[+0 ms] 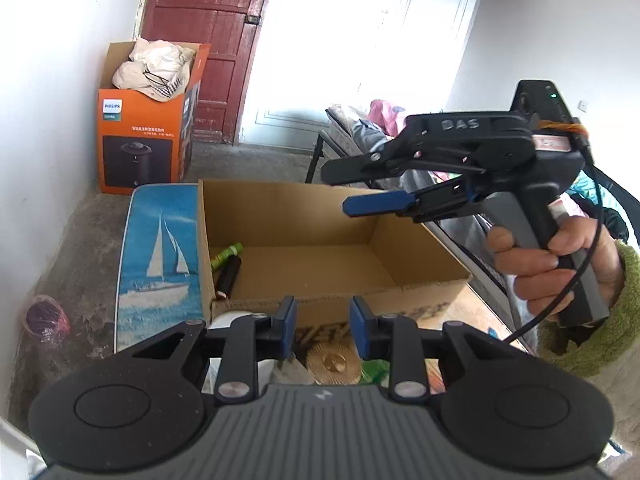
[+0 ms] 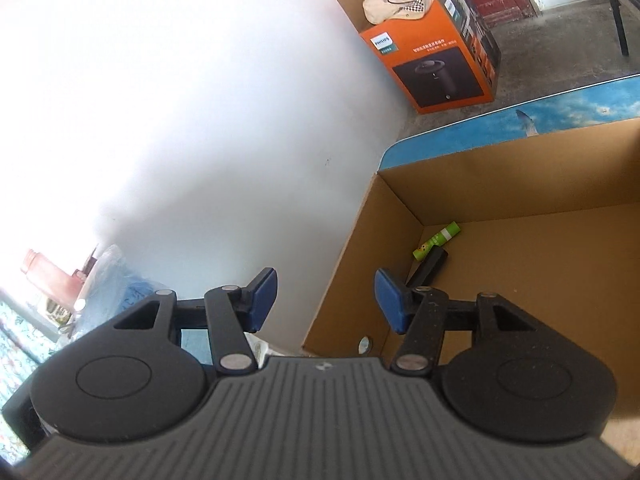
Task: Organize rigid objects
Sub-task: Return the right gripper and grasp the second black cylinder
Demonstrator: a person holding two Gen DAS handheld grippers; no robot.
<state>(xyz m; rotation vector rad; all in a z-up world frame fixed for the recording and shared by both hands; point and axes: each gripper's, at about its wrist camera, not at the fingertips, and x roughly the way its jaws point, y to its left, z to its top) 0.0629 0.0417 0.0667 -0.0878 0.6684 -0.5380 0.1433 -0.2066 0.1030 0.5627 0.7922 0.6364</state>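
An open cardboard box (image 1: 304,208) stands on a table with a sailboat print (image 1: 160,248). In its near left corner lie a green tube (image 1: 228,254) and a black cylinder (image 1: 229,280). My left gripper (image 1: 323,328) hovers before the box's near wall, open by a narrow gap with nothing in it. Under it lie a golden round brush-like thing (image 1: 332,362) and a green packet (image 1: 374,372). My right gripper (image 1: 346,188), held by a hand in a green sleeve, hangs over the box, open and empty. In the right wrist view the right gripper (image 2: 326,300) is above the box corner (image 2: 520,168), near the green tube (image 2: 436,240) and the black cylinder (image 2: 426,266).
An orange printed carton (image 1: 140,128) stuffed with cloth stands on the floor by a red door. A pink bin (image 1: 46,318) sits on the floor at left. A cot with clothes (image 1: 360,128) is behind the box. A red bottle (image 2: 40,268) and a plastic bag (image 2: 116,276) lie at left.
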